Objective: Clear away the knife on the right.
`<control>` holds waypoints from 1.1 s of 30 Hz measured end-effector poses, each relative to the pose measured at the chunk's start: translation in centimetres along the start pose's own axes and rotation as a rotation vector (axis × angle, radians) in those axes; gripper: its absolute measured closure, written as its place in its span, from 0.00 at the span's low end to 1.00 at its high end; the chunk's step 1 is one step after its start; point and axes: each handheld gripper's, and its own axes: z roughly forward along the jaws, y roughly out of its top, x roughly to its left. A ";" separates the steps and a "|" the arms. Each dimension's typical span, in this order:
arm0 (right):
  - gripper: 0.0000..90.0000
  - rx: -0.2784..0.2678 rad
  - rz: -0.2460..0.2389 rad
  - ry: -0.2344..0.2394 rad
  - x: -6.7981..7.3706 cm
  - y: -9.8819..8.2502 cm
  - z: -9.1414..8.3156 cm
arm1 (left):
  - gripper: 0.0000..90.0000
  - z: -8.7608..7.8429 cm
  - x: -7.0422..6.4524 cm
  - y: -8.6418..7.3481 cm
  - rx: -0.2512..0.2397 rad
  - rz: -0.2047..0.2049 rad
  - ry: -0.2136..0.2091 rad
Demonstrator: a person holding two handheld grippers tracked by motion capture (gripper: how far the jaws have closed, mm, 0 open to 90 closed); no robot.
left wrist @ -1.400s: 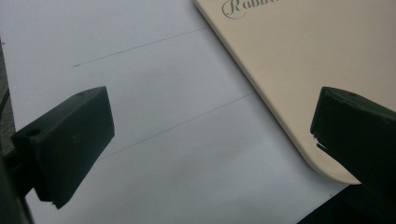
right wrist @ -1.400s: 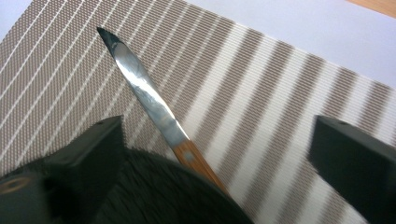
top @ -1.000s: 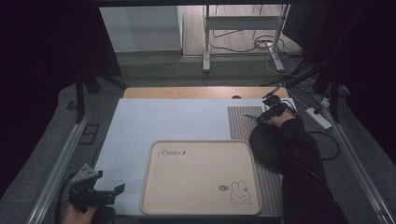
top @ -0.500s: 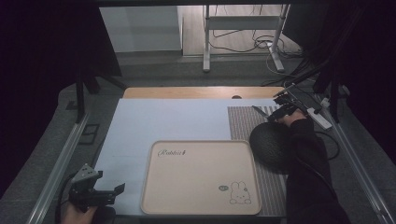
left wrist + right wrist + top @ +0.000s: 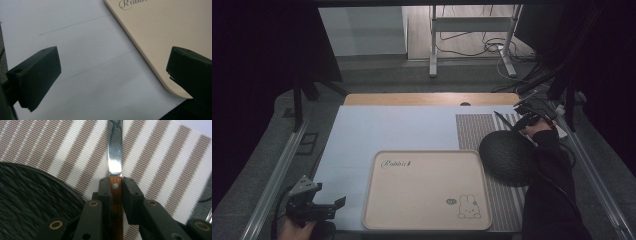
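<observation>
- Right gripper (image 5: 115,182) has its fingers (image 5: 105,188) clamped on the wooden handle of a knife (image 5: 115,157); jaws have just been closing, handle now squeezed between the pads, blade pointing to 12 o'clock in the right gripper view.
- Knife sits over the striped mat (image 5: 484,135) at about 2 o'clock on the worktop (image 5: 402,130) in the high view, just beside the dark round plate (image 5: 506,157).
- Grip looks to be near the blade end of the handle, by the rivet. Risk: the rest of the handle levers down, so the knife could pivot or slide in the pads on a fast swing.
- Smooth wood, narrow contact. If the squeeze is light, the knife could twist and the blade tip droop onto the mat.
- The plate's rim is close at 9 o'clock of the blade in the right gripper view. A low sideways carry could clip the rim and knock the knife loose or shove the plate.
- Blade tip leads. Dragging it low could snag the ribbed mat and pull it out of line.
- Left gripper (image 5: 112,75): fingers wide apart, nothing held, hovering over the pale sheet by the tray (image 5: 160,37) corner, at 7 o'clock in the high view (image 5: 314,205).
- If the knife heads to the tray, set-down from too high could make it bounce or skid on the smooth tray; a crossing path near the idle left gripper could also cause a bump.
- Cannot tell how deep the handle sits in the jaws.
</observation>
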 end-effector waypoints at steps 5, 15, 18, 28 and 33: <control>0.86 -0.027 0.030 0.006 -1.4 -1.0 -0.7 | 0.00 0.0 0.0 0.0 0.002 0.002 0.001; 0.86 -0.090 0.045 -0.019 -1.4 -1.6 -3.7 | 0.00 0.1 -0.1 0.0 0.002 0.003 0.000; 0.86 -0.100 0.030 -0.004 -0.5 -1.6 -4.4 | 0.00 0.1 -0.1 0.0 0.002 0.007 0.000; 0.86 -0.095 -0.011 0.034 2.9 -2.0 -5.0 | 0.00 0.1 -0.2 0.1 0.008 0.015 -0.003; 0.86 -0.098 -0.037 0.054 4.5 -2.5 -5.3 | 0.00 0.1 -0.1 0.1 0.006 0.015 -0.007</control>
